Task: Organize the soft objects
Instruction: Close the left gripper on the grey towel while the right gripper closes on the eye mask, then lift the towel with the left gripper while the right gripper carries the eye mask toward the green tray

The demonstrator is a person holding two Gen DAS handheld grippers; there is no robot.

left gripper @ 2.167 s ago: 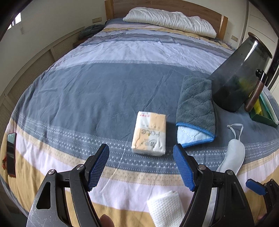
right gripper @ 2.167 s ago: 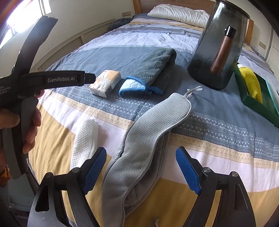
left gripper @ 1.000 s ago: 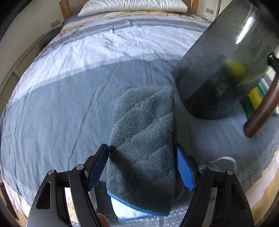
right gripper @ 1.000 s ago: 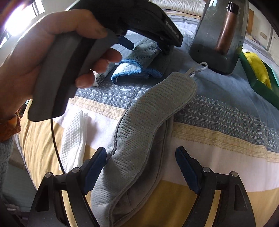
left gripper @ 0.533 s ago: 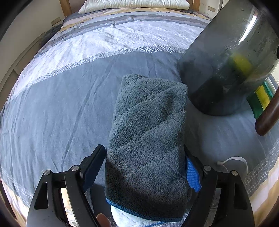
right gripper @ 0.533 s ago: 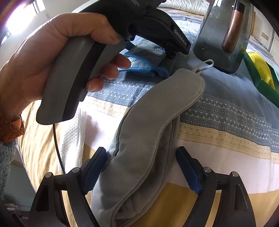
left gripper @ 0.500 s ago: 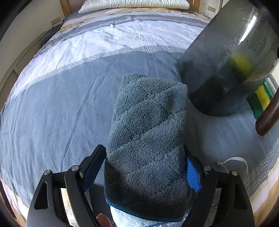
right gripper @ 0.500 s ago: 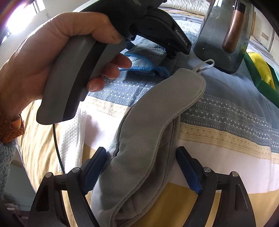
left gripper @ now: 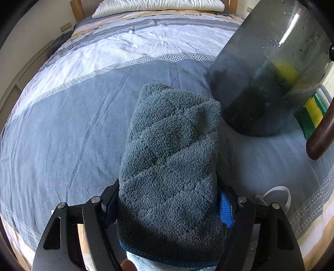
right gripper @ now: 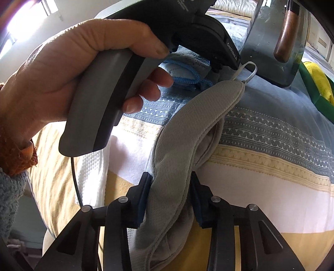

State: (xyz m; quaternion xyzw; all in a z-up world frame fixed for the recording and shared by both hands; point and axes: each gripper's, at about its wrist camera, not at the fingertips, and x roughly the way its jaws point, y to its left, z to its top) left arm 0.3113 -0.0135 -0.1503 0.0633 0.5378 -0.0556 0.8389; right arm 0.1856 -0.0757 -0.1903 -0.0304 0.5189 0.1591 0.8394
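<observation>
My left gripper is shut on a folded dark grey towel with blue edging, squeezing its near end on the bed. The towel's blue-edged end shows in the right wrist view behind the left gripper's handle. My right gripper is shut on a long light grey eye mask, which bunches between the jaws; its white strap loop lies at the far end.
A dark translucent bin with a wooden handle stands just right of the towel, also in the right wrist view. A green box with yellow contents sits at the far right. A white cloth lies near the bed's front edge. A pillow lies at the headboard.
Both grippers have closed: the left jaws squeezed in on the grey towel, the right jaws closed on the eye mask, which now bunches up. The left hand has moved nearer in the right view.
</observation>
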